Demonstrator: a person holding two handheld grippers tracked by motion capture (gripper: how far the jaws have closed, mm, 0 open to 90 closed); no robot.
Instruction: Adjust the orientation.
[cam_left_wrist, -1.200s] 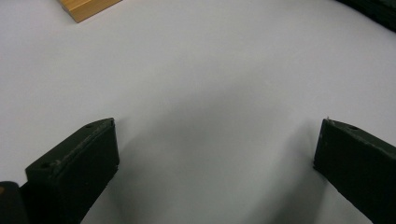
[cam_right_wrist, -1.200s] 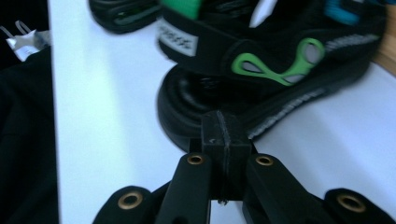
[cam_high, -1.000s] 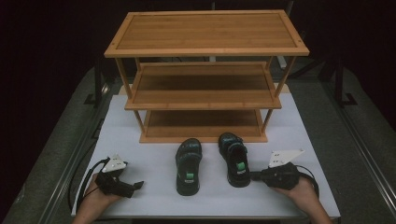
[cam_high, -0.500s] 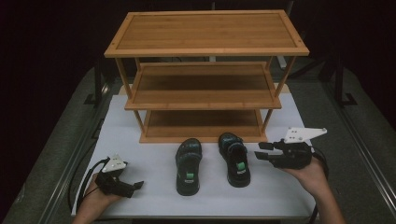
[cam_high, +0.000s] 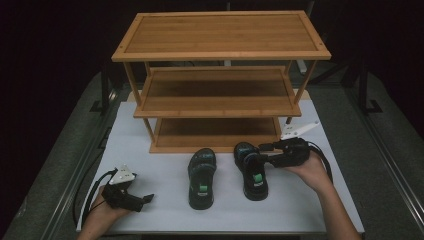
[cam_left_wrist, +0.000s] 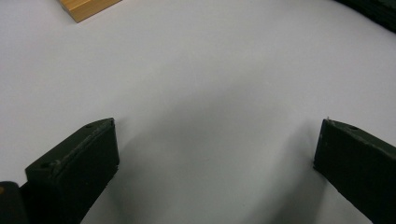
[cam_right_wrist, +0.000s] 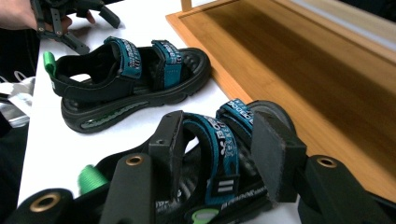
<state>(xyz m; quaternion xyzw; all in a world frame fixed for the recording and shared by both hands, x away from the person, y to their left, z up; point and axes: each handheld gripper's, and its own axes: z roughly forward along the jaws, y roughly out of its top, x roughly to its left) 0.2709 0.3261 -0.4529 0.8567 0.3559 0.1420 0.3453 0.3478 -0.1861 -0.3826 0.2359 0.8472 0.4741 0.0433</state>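
Right hand-held gripper (cam_high: 264, 152) now over sandal (cam_high: 251, 171)

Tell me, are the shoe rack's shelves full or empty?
Empty. All three shelves of the wooden rack show bare boards; both sandals sit on the table in front.

High overview — two close jaw-level views

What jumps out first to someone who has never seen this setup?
A three-tier wooden shoe rack dominates the back of the white table. In front of it lie two black-and-teal sandals, the left sandal alone and the right sandal with the right gripper at its straps, jaws apart around them. The left gripper rests open near the table's front left.
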